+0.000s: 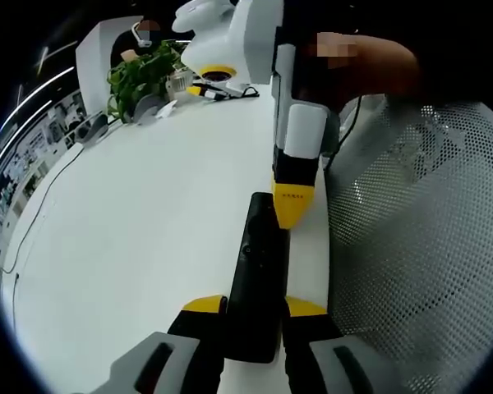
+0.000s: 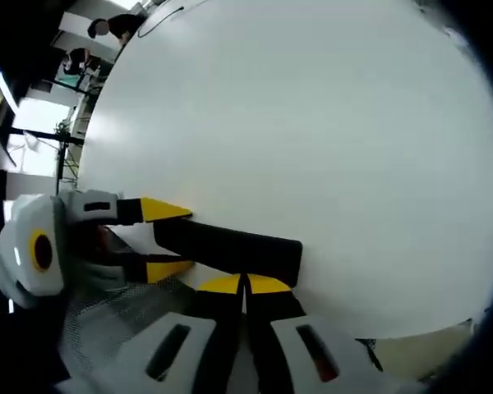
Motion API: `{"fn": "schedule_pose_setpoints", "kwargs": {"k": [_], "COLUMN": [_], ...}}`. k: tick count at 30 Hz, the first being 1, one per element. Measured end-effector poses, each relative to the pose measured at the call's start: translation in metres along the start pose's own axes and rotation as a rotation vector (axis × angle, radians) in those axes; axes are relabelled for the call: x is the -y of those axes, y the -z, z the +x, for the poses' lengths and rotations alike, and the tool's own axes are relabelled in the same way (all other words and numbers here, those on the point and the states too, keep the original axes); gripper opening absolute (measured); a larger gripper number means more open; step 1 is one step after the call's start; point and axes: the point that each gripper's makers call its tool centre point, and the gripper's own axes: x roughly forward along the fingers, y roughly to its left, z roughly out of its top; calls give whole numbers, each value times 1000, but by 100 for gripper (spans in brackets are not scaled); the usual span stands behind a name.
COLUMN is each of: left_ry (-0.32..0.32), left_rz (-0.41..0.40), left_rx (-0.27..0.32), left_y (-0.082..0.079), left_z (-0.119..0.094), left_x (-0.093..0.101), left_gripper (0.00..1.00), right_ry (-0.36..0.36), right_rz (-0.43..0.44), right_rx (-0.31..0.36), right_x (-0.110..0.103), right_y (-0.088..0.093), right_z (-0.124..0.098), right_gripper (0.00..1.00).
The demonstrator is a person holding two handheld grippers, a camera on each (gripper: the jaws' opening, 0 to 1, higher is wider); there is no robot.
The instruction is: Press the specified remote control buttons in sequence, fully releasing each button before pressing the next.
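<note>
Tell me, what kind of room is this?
Probably an office or lab: a long white table, a potted plant, a mesh chair, and a person sitting at the table's far end.

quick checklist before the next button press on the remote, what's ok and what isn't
1. Remote control held: ok, the left claw has one yellow tip on each side of its near end.
2. Remote lying on the white table: ok, close to the table edge.
3. Right claw closed for pressing: ok, tips together.
4. Right claw over the remote: ok, its tip sits at the far end in the left gripper view.
5. Previous button fully released: cannot tell.
6. Which button lies under the tip: cannot tell.
</note>
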Motion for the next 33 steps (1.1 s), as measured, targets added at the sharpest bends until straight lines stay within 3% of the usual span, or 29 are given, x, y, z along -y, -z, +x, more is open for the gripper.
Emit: {"fn": "schedule_pose_setpoints", "kwargs": {"k": [6,13,25,33], "left_ry": [5,4,6,12], "left_rz": [9,12,18,24], "left_rx": [-1,-1,3,10], "left_y": [0,0,-1,-2], "left_z": [1,1,0,1], "left_x": [1,1,2,3], "left_gripper": [26,26,25,25], "right_ry": [35,12,51,52], "right_rz": [-59,-21,-87,-109], "right_rx": [-17,-15,119,117], "right_x": [0,1,0,-2], "right_y": [0,1,-20,-21], "right_z": [2,0,-6,-3], "right_gripper": [0,0,0,0]}}
